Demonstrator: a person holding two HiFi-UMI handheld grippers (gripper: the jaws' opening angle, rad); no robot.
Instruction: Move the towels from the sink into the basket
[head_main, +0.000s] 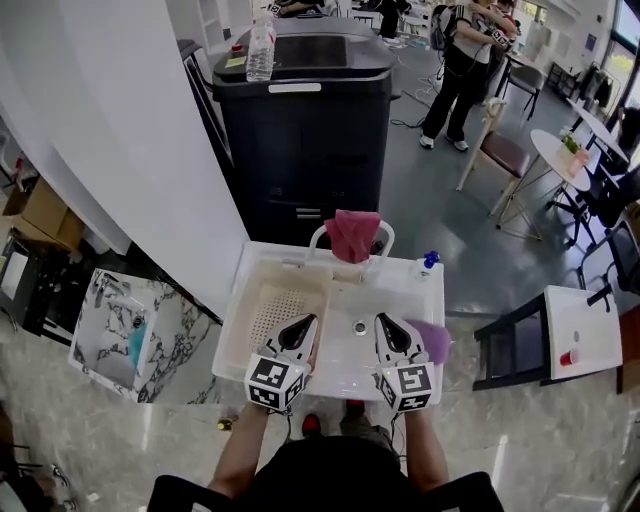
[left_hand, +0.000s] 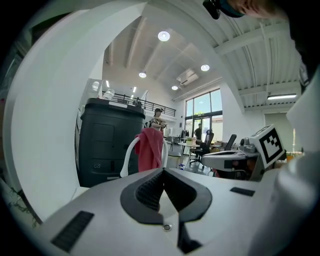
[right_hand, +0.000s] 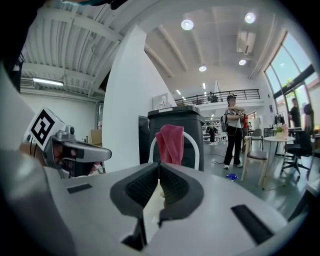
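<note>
The red towel hangs over the white arch at the back of the sink, and the purple towel lies at its right edge, just beside the right gripper. That one and the left gripper are both pinched shut on nothing, so going in closed could just shove a towel overboard instead of into the basket.

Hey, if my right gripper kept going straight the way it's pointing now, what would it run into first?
Probably the red towel draped over the white faucet arch. It sits dead ahead of the right gripper, whose jaws are shut and empty. Depth is unclear, so this is a best guess.
</note>
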